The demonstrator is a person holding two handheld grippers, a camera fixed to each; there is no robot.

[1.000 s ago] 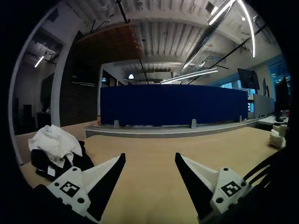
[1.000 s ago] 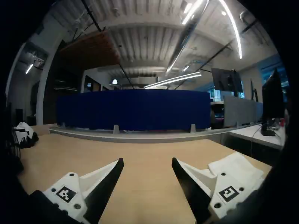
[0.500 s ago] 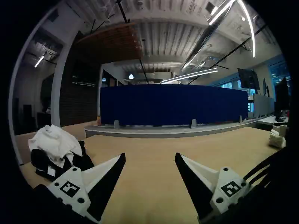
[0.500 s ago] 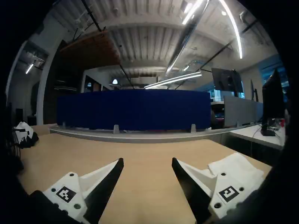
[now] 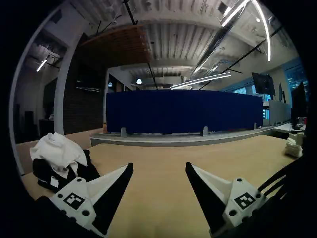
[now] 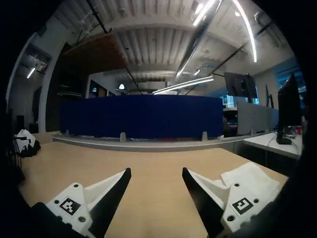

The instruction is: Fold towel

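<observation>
The left gripper and right gripper hang wide open and empty above a wooden table. A crumpled white towel lies on a dark heap at the table's left end, well apart from both claws, while what looks like an already folded white cloth sits beside the right gripper. By appearances the crumpled towel's folding has not begun: fetching, spreading and folding remain.

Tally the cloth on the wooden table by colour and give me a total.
White: 2, a crumpled cloth and a folded pile.
Black: 1, the black cloth lying under the crumpled one.
Total: 3.
</observation>
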